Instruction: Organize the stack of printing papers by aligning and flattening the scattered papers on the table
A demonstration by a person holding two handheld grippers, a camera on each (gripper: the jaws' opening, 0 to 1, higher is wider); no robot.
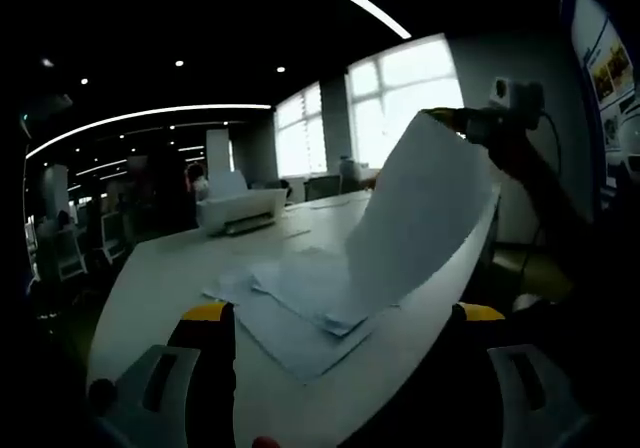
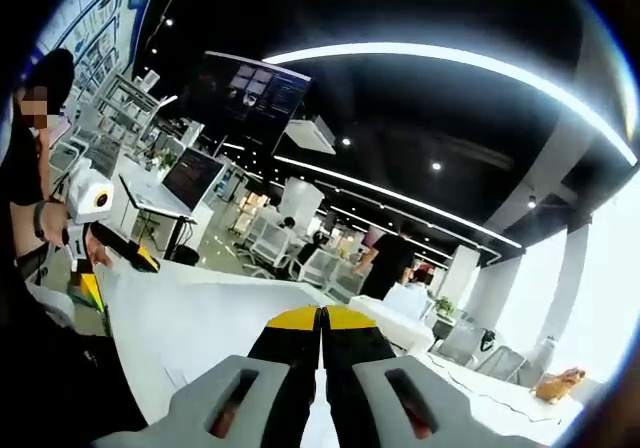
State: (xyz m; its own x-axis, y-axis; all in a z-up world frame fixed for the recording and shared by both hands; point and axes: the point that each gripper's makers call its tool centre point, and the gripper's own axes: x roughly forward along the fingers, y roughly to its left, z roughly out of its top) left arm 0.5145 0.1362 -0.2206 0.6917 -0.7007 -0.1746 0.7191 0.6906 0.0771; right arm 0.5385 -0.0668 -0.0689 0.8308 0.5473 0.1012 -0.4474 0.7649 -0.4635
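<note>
White papers [image 1: 310, 308] scattered, 1 sheet [image 1: 425, 218] lifted

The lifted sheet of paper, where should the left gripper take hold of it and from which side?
Grip the lifted sheet by its free near edge, low down by the stack, coming from the table's near side. The sheet stands curved, held at its top corner by the right gripper, so that edge is clear.

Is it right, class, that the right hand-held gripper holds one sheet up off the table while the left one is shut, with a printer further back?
Not quite. The left hand-held gripper is open, its jaws wide apart in the left gripper view. The rest stands: the right hand-held gripper holds a sheet raised above the scattered papers on the table, with a printer further back.
</note>
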